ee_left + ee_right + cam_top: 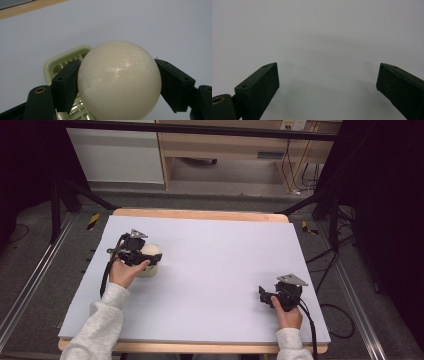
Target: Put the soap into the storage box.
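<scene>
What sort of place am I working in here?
Likely a lab recording station: a white-topped table inside a black frame, with cables on the floor. The left gripper holds a cream ball over a pale green basket.

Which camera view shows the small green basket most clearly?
The left gripper view: the green basket shows its slatted rim and floor behind the cream ball held by the left gripper. In the high view it is a pale patch under that gripper.
</scene>
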{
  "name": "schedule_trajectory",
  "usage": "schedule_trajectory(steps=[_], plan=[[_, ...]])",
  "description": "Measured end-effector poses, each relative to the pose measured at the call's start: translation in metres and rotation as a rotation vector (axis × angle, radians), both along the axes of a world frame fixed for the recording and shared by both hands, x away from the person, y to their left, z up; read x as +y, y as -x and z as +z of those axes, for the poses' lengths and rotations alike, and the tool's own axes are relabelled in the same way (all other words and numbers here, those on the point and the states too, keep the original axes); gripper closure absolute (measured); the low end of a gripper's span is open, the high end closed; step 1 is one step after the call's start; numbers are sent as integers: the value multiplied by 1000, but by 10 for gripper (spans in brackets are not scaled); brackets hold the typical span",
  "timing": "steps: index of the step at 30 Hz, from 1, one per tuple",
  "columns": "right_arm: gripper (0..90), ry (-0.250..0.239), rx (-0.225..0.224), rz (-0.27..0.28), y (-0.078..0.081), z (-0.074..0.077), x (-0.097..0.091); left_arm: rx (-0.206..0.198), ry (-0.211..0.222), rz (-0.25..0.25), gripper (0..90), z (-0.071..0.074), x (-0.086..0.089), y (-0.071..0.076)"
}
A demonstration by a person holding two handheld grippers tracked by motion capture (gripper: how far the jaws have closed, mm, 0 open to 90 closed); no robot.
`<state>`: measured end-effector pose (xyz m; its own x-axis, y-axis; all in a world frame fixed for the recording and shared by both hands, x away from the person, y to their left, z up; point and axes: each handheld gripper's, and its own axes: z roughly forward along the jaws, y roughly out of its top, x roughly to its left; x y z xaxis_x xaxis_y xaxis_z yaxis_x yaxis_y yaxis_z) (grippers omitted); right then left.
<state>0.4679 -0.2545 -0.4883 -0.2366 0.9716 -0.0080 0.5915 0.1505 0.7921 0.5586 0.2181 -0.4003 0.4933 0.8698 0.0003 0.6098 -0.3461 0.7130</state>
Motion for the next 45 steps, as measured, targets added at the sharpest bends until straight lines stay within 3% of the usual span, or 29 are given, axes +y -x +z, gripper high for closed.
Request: schedule_trajectory(steps=[5,28,45], plan=[[49,0,1,-1,0,0,0,-1,-20,7,241,-3,1,-3],[49,-1,2,1,0,0,0,28,-26,58,241,-17,16,-21],[49,0,0,4,0,0,0,56,-35,66,241,-27,24,-27]])
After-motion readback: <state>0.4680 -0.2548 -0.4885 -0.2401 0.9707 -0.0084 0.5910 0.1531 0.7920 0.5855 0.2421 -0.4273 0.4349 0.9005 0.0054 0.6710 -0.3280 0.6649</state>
